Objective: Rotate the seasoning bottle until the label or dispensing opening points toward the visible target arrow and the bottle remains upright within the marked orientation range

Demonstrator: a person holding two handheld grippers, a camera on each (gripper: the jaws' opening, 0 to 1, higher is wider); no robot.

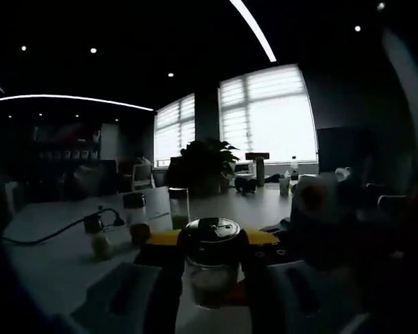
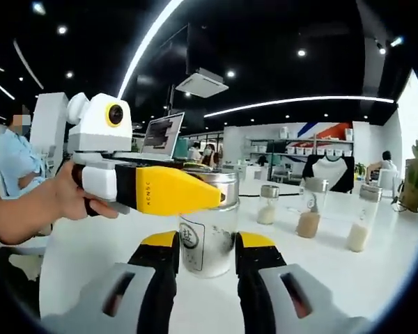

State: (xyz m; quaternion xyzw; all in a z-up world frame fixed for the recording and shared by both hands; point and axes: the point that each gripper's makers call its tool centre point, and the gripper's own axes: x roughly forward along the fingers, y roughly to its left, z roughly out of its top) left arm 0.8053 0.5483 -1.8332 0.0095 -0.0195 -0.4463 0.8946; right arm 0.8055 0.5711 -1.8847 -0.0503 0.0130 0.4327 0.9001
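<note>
Yellow-tipped right tool (image 2: 205, 259) clamps the glass seasoning bottle (image 2: 207, 240) low on its body; the left tool (image 2: 168, 189) pinches its metal lid (image 2: 216, 182), bottle upright on the white surface (image 2: 376, 278). Best to twist slowly, keeping the axis vertical. No target arrow can be made out; the left gripper view is very dark.

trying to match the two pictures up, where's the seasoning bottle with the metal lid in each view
Left gripper view: the seasoning bottle stands low in the centre, between this view's own tongs, dark lid on top.
Right gripper view: the same bottle stands just below the centre, between this view's tongs, the other yellow-tipped tongs across its lid.
Shared landmark: the row of three smaller shakers on the white table behind it.
</note>
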